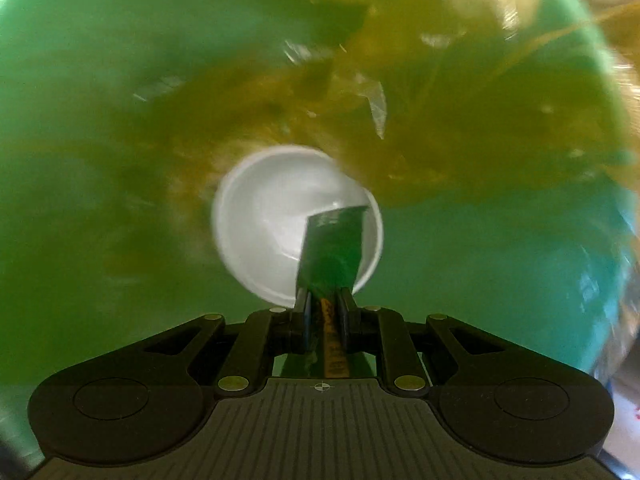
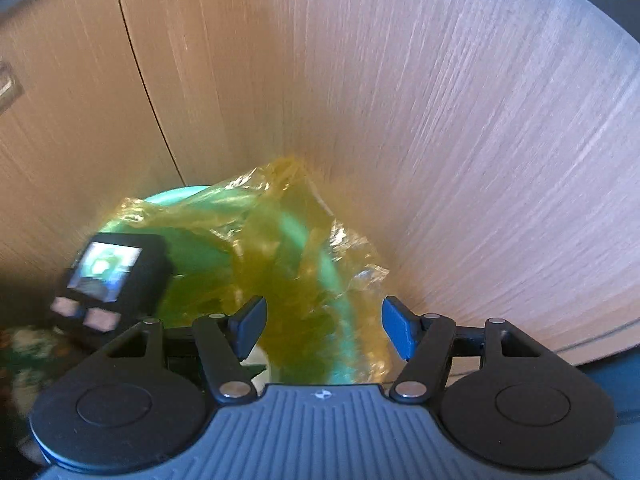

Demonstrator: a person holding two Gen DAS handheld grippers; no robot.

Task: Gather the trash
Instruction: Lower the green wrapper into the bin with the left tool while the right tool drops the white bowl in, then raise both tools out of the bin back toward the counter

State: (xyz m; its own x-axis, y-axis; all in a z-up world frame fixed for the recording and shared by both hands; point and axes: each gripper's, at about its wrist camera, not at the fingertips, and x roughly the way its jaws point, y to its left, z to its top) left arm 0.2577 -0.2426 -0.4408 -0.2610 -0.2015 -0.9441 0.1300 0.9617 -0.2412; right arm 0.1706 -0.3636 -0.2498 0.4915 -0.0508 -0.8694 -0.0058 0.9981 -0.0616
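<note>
Down inside green bin (image 1: 100, 128), left wrist view. Left gripper (image 1: 324, 300) clamped on dark green wrapper (image 1: 334, 240), flat packet with yellow-orange print showing between the pads; jaws nearly together, packet sticking out forward past the fingertips. White disposable bowl (image 1: 264, 232) lying at bin bottom, rim up, directly behind the wrapper in this view; cannot tell whether wrapper touches bowl. Yellow translucent bag liner (image 1: 460, 112) crumpled over upper right of bin interior, loose, not covering the left wall. Heavy motion blur on bin walls.

Right wrist view: right gripper (image 2: 324, 326) with jaws spread apart, blue pads (image 2: 396, 328) visible, nothing clamped between them. Beyond the gap, yellow liner draped over green bin rim (image 2: 176, 194), bunched on the right side. Left gripper's camera unit (image 2: 108, 276) poking into bin mouth at lower left, small lit screen on its back. Pale wood-grain cabinet panel (image 2: 400, 100) behind bin, dark seam line at left. Sliver of white bowl low between the right gripper's linkages, mostly hidden.
</note>
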